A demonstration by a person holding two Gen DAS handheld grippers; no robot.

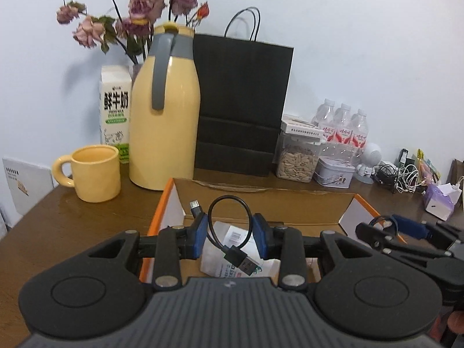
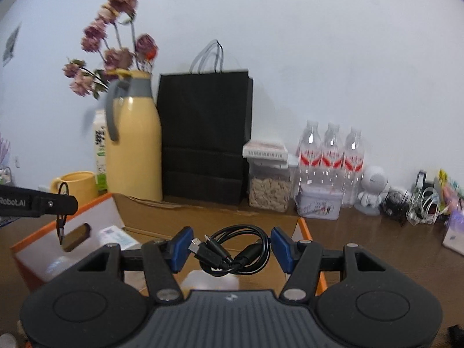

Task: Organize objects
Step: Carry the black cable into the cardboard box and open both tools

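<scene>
**Ana:** Left gripper (image 1: 230, 236) first: its blue pads are set narrow and pinch a short black USB cable (image 1: 229, 232), the loop standing up between them and the flat plug hanging low toward the camera.

**Ben:** And where is that relative to the cardboard box (image 1: 261, 194)?

**Ana:** Above its open top, over a white packet (image 1: 232, 249) lying inside. The right gripper (image 2: 231, 249) stands wider, and a coiled black cable bundle (image 2: 232, 250) fills the gap between its pads, also over the box, near the orange-edged right wall.

**Ben:** Do its pads actually press on the coil?

**Ana:** The coil spans pad to pad and seems held, though the right side is a bit soft in that view, so I'd say probably clamped.

**Ben:** Anything cut off?

**Ana:** The box floor is mostly hidden behind both gripper bodies. In the left wrist view the right gripper shows only as dark fingers at the right edge.
</scene>
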